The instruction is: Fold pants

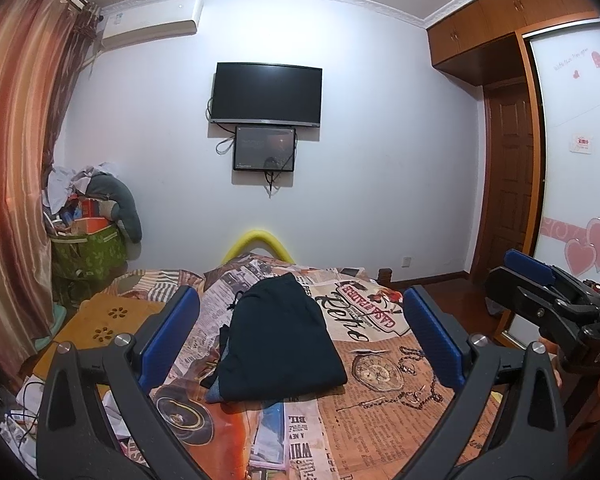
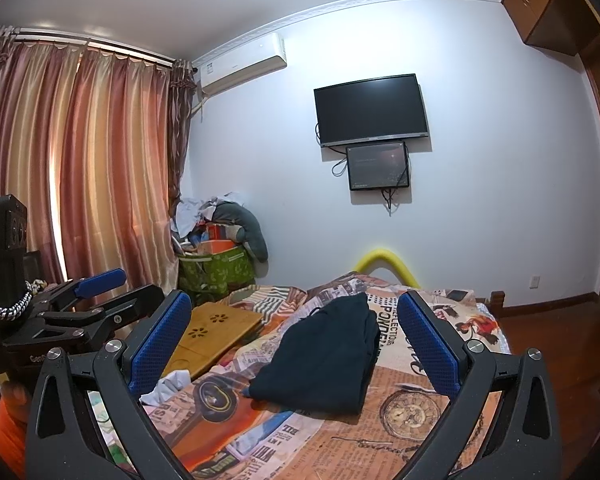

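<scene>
Dark folded pants [image 1: 278, 340] lie mid-bed, between each wide-open, empty claw [image 1: 300, 332] [image 2: 296, 344].

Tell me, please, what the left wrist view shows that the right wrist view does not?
Only the left wrist view shows the white sliding wardrobe door with pink hearts and the open right tool. Only the right wrist view shows the full pink striped curtain and the open left tool. Both show the folded dark pants on the newspaper-print bedspread, the black wall television and the bamboo lap tray.
</scene>
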